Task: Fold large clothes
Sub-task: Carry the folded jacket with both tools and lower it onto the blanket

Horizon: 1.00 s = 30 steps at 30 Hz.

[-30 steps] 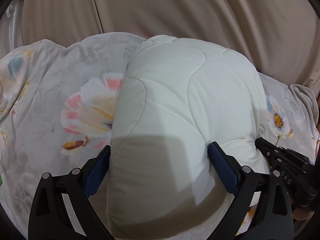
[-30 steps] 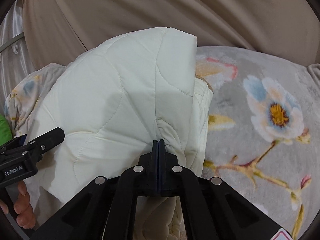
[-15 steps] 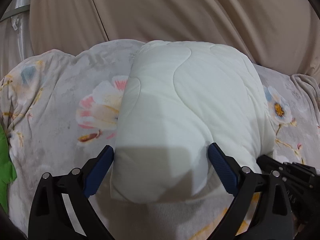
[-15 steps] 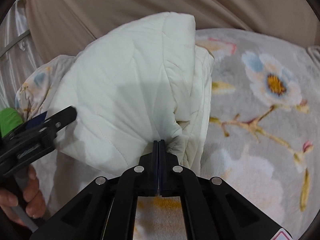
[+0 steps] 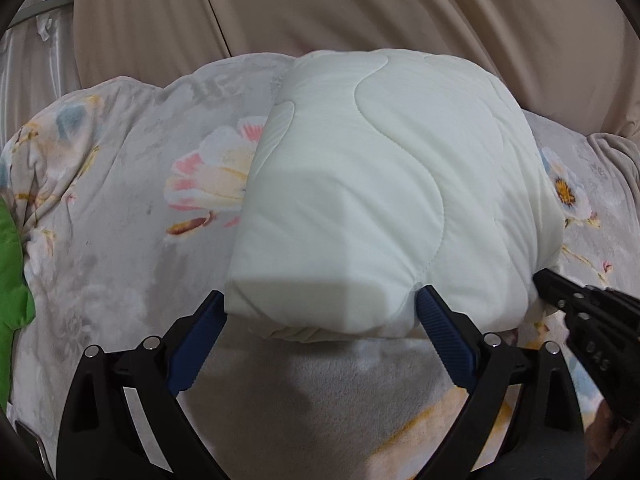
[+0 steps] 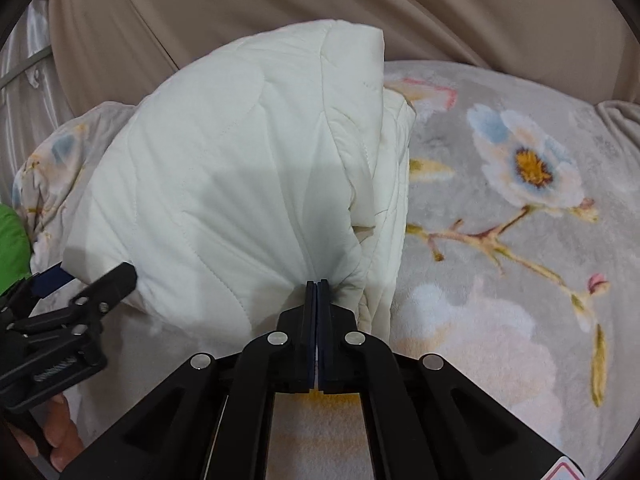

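A folded cream quilted garment [image 5: 384, 184] lies as a thick bundle on the floral blanket [image 5: 120, 208]. My left gripper [image 5: 320, 312] is open, its blue pads [image 5: 200, 332] spread wide at the bundle's near edge, one at each side, not closed on it. My right gripper [image 6: 317, 286] is shut on a pinch of the garment [image 6: 240, 168] at its near right corner. The right gripper also shows at the right edge of the left wrist view [image 5: 584, 320]. The left gripper shows at the lower left of the right wrist view [image 6: 76, 300].
The grey floral blanket [image 6: 500, 240] covers the surface to the right of the bundle. A beige curtain [image 5: 360, 8] hangs behind. A green cloth [image 5: 12, 280] lies at the far left edge.
Both grippers have pulled back toward me; the bundle now sits farther away and flatter on the blanket. The left gripper stays open, the right stays shut on the garment.
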Available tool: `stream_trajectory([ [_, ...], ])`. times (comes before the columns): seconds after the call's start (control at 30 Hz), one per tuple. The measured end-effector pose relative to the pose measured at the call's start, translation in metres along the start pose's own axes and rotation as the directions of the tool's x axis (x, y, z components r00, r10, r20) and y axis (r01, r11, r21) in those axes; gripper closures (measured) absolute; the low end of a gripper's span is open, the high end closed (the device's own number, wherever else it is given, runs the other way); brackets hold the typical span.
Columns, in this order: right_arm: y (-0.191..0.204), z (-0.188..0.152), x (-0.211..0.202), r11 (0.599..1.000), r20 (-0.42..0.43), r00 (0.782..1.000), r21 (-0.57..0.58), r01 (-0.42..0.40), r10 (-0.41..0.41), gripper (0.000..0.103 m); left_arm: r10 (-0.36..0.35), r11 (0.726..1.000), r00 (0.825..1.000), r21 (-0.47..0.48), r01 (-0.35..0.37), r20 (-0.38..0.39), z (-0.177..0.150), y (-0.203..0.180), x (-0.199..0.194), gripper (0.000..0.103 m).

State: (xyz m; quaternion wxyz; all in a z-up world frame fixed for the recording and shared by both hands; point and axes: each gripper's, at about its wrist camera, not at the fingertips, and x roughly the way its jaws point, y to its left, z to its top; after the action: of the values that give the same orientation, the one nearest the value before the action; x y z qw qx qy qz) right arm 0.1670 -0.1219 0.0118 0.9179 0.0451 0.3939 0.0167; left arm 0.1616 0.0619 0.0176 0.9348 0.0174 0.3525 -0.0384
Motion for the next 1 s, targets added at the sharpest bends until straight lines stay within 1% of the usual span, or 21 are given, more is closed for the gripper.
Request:
stream_trajectory([
  [0.07,0.010,0.000,-0.014,0.998,0.019,0.999,-0.041,0.038,-0.037,0.103,-0.010,1.000,1.000,-0.016,0.010,0.001,-0.003,0.004,-0.003,0.009],
  [0.13,0.016,-0.001,-0.023,0.996,0.033,0.998,-0.057,0.064,-0.062,0.103,-0.017,0.999,1.000,-0.035,0.017,0.004,-0.006,0.007,-0.005,0.009],
  [0.27,0.017,-0.004,-0.033,0.995,0.062,0.995,-0.053,0.081,-0.077,0.103,-0.001,0.999,1.000,-0.041,0.001,0.016,-0.011,0.008,-0.009,0.010],
  [0.33,0.020,-0.004,-0.039,0.995,0.079,0.994,-0.055,0.081,-0.077,0.103,0.002,0.999,0.999,-0.049,0.000,0.042,-0.007,0.011,-0.016,0.010],
  [0.4,0.020,0.002,-0.044,0.994,0.107,0.991,-0.062,0.091,-0.084,0.103,-0.005,0.998,0.996,-0.067,0.011,0.094,0.004,0.016,-0.028,0.010],
  [0.47,0.018,0.015,-0.047,0.994,0.130,0.988,-0.059,0.087,-0.078,0.103,-0.012,0.997,0.990,-0.075,0.022,0.140,0.022,0.022,-0.039,0.010],
  [0.57,0.011,0.042,-0.049,0.996,0.172,0.983,-0.034,0.078,-0.071,0.103,-0.006,0.995,0.981,-0.095,0.024,0.192,0.060,0.030,-0.044,0.009],
  [0.63,0.007,0.065,-0.042,0.997,0.185,0.980,-0.014,0.075,-0.071,0.103,0.005,0.996,0.980,-0.093,0.014,0.201,0.080,0.029,-0.036,0.009],
  [0.67,0.006,0.074,-0.037,0.998,0.181,0.981,-0.006,0.070,-0.068,0.103,0.002,0.997,0.981,-0.079,0.013,0.192,0.092,0.026,-0.027,0.009],
  [0.7,0.005,0.084,-0.027,0.998,0.169,0.983,-0.002,0.068,-0.066,0.103,0.004,0.997,0.984,-0.073,0.009,0.180,0.098,0.024,-0.017,0.009],
  [0.77,0.003,0.094,-0.004,0.995,0.135,0.986,0.002,0.095,-0.094,0.103,0.027,0.998,0.991,-0.065,-0.019,0.134,0.106,0.019,0.009,0.009],
  [0.8,-0.001,0.096,0.013,0.994,0.098,0.989,0.002,0.110,-0.110,0.103,0.033,0.998,0.995,-0.054,-0.028,0.097,0.106,0.017,0.027,0.008],
  [0.83,-0.005,0.095,0.029,0.993,0.061,0.991,0.005,0.119,-0.119,0.103,0.030,0.998,0.996,-0.051,-0.026,0.087,0.101,0.016,0.036,0.007],
  [0.87,-0.010,0.090,0.045,0.992,0.031,0.992,0.008,0.124,-0.124,0.103,0.014,0.999,0.996,-0.051,-0.009,0.086,0.097,0.016,0.043,0.006],
  [0.9,-0.013,0.085,0.054,0.992,0.022,0.992,0.011,0.122,-0.122,0.103,-0.001,0.999,0.996,-0.051,0.006,0.089,0.092,0.016,0.048,0.006],
  [1.0,-0.021,0.073,0.069,0.995,0.024,0.995,0.020,0.093,-0.093,0.103,0.027,0.999,0.996,-0.029,-0.025,0.089,0.085,0.011,0.056,0.006],
])
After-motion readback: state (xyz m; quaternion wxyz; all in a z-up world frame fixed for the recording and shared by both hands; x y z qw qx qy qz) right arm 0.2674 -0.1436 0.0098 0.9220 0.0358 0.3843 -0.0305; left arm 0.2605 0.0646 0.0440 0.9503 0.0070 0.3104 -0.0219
